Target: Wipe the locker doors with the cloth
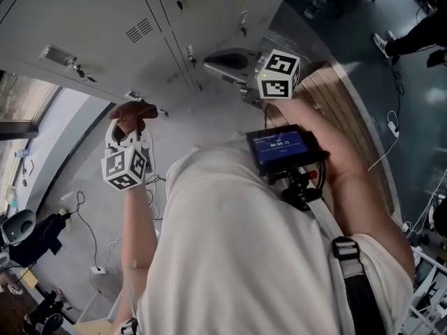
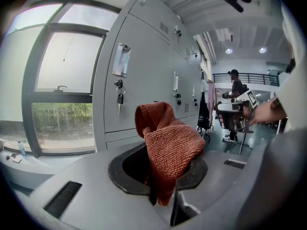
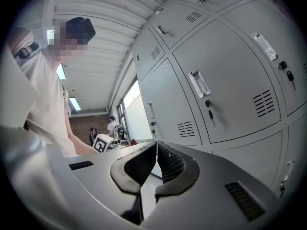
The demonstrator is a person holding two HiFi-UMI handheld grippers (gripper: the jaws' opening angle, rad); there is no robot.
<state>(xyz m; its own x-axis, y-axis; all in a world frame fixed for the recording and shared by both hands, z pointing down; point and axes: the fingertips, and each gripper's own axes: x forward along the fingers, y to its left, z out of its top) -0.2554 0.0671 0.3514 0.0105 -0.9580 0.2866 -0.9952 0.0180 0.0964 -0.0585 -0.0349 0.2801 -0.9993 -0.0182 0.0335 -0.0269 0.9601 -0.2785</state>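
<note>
A rust-red knitted cloth [image 2: 168, 145] is bunched between the jaws of my left gripper [image 2: 165, 164], which is shut on it and held off the grey locker doors [image 2: 144, 75]. In the head view the cloth [image 1: 133, 112] shows above the left gripper [image 1: 127, 128], near the base of the lockers [image 1: 105, 19]. My right gripper [image 3: 156, 150] is shut with nothing in it, its tips touching, and points toward a locker door [image 3: 230, 90] with a handle and a key. In the head view the right gripper [image 1: 234, 65] is raised close to the lockers.
Keys hang from several locker locks [image 2: 120, 98]. A large window [image 2: 57, 90] stands left of the lockers. Another person [image 2: 236, 87] stands far down the hall. Cables [image 1: 91, 236] lie on the floor at the left, and a wooden strip [image 1: 342, 110] runs along the right.
</note>
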